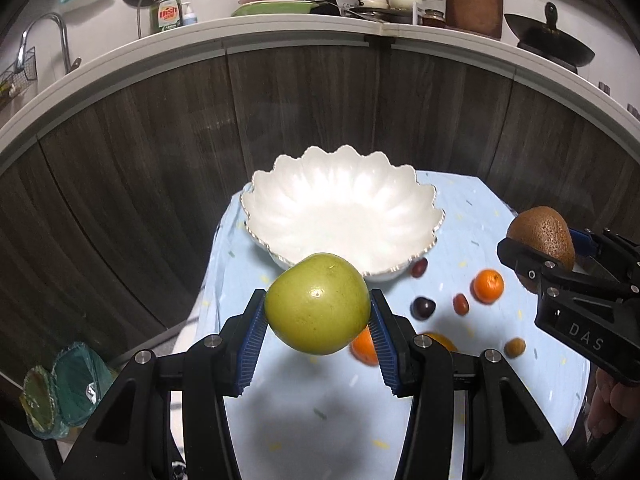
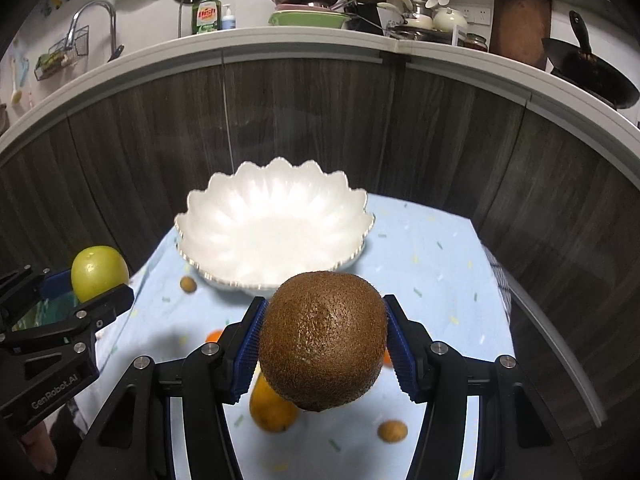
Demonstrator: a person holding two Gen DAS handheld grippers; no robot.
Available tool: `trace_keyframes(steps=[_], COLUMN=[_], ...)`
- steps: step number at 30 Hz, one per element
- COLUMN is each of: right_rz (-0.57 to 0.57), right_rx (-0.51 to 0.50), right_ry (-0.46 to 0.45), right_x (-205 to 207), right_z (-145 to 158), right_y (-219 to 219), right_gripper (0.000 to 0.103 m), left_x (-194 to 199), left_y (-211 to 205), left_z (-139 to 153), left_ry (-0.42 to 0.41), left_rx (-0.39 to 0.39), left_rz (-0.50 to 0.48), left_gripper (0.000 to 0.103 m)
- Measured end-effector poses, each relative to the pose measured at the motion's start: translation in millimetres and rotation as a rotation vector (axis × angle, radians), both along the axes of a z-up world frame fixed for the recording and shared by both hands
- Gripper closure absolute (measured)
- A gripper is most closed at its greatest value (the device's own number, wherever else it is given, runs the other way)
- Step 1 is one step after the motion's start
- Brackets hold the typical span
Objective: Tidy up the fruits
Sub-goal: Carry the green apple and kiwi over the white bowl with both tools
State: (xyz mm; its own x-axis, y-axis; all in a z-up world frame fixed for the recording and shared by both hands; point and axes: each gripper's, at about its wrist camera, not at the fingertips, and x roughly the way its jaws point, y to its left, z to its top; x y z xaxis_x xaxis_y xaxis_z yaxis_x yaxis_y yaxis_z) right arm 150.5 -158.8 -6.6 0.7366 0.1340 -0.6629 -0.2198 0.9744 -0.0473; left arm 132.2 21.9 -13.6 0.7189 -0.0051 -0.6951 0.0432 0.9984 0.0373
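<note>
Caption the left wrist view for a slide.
Left gripper holds a green apple before the empty white bowl; right gripper carries a kiwi.

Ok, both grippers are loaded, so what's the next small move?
Probably carry the left gripper forward until its green apple is over the empty white scalloped bowl, then lower and release. The right gripper holds the kiwi off to the side and can follow.

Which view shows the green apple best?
The left wrist view: the green apple sits centred and whole between the left tongs. The right wrist view shows it small at the left edge, partly hidden by a finger.
</note>
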Motion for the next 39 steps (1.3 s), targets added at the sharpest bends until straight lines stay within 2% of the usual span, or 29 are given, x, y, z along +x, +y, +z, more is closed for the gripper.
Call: trace_keyframes(steps=[12,24,39], right_rz=[-0.007,-0.038,-0.055], right_rx=[0.008,0.039,0.072], right_ry=[-0.030,-0.025,0.059], right_x=[56,119,170], right_z=[7,0,-37], right_y=[1,5,9], right_gripper=[0.046,0.046,0.046], left_x=[47,104,157], left_y=[12,22,22], left_z=[6,8,-17], left_ry=[0.006,-0.005,0.022], left_rx=[-0.012,-0.013,-0.021], left_rz=[0.012,0.005,0.000], left_gripper=[0.054,0.054,0.054])
